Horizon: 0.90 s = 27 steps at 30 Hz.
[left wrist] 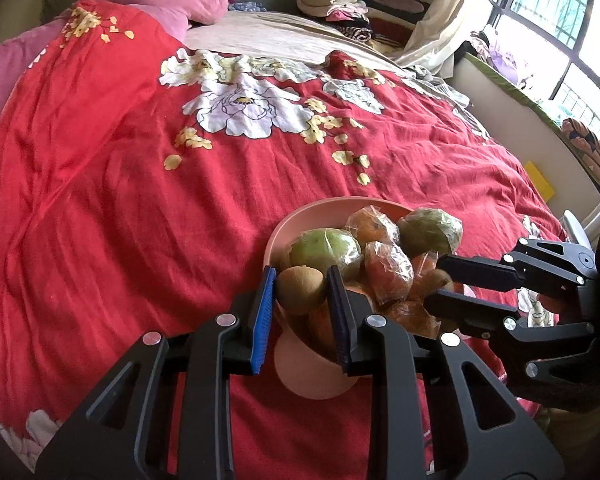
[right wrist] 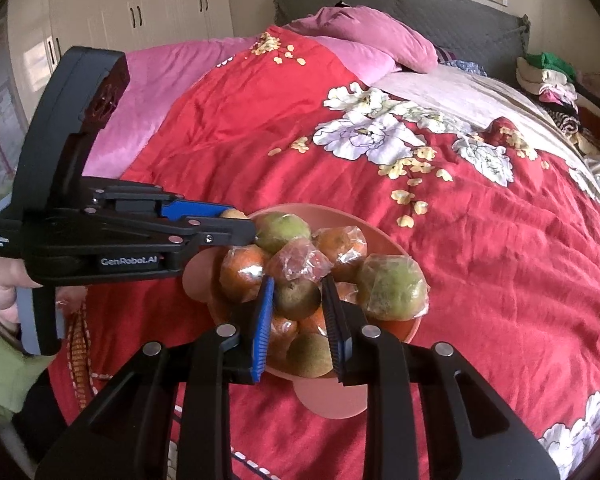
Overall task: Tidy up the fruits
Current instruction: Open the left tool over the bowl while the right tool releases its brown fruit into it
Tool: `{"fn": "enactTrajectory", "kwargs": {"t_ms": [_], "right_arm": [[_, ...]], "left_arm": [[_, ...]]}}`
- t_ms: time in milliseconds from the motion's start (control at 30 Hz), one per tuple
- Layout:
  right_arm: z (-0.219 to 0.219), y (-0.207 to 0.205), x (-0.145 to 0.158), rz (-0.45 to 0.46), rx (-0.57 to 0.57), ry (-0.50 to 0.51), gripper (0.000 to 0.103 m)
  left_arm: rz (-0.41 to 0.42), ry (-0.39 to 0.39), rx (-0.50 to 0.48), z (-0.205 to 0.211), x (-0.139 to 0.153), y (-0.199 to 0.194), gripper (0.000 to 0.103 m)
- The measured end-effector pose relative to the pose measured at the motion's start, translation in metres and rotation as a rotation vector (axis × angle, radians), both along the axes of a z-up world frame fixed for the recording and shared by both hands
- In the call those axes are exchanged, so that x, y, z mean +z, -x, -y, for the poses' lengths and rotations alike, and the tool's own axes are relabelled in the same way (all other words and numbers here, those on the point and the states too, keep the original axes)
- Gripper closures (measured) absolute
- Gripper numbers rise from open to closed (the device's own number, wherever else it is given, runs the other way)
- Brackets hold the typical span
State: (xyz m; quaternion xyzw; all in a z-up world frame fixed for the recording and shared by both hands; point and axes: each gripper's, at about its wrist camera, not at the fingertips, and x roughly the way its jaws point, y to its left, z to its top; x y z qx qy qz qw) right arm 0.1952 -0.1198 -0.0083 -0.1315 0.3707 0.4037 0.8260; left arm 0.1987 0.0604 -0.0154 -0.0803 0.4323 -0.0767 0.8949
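The pink bowl [left wrist: 284, 232] of fruit stands on the red bedspread [left wrist: 120, 200]. The left gripper [left wrist: 302, 280] is clamped on a brown kiwi [left wrist: 300, 290] at the bowl's near edge. The right gripper [right wrist: 298, 300] grips a second kiwi [right wrist: 296, 298] amid wrapped oranges [right wrist: 242, 276].

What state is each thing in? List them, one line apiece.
Left gripper: shut on a brown fuzzy kiwi at the bowl's near edge.
Right gripper: shut on another brown kiwi in the pile.
Pink plastic footed bowl: upright on the red floral quilt, heaped full.
Plastic-wrapped oranges: wrapped, in the bowl.
Green wrapped citrus: wrapped, at the pile's edge.
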Motion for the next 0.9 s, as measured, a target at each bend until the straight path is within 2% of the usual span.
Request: {"fn": "enactTrajectory", "kwargs": {"t_ms": [300, 433, 633, 733, 900], "right_arm": [[0.002, 0.004, 0.002, 0.006, -0.003, -0.006, 0.066], [0.004, 0.007, 0.004, 0.012, -0.004, -0.01, 0.061], [0.007, 0.009, 0.006, 0.022, -0.012, -0.014, 0.053], [0.011, 0.011, 0.009, 0.028, -0.022, -0.02, 0.048], [0.018, 0.014, 0.014, 0.039, -0.045, -0.031, 0.042]], "left_arm": [[-0.001, 0.002, 0.0, -0.001, 0.0, 0.0, 0.084], [0.002, 0.002, 0.004, 0.0, 0.0, 0.0, 0.079], [0.019, 0.002, -0.001, 0.003, 0.004, 0.001, 0.079], [0.03, 0.001, 0.006, 0.001, 0.008, 0.003, 0.072], [0.058, 0.0, 0.013, 0.0, 0.018, 0.011, 0.066]]}}
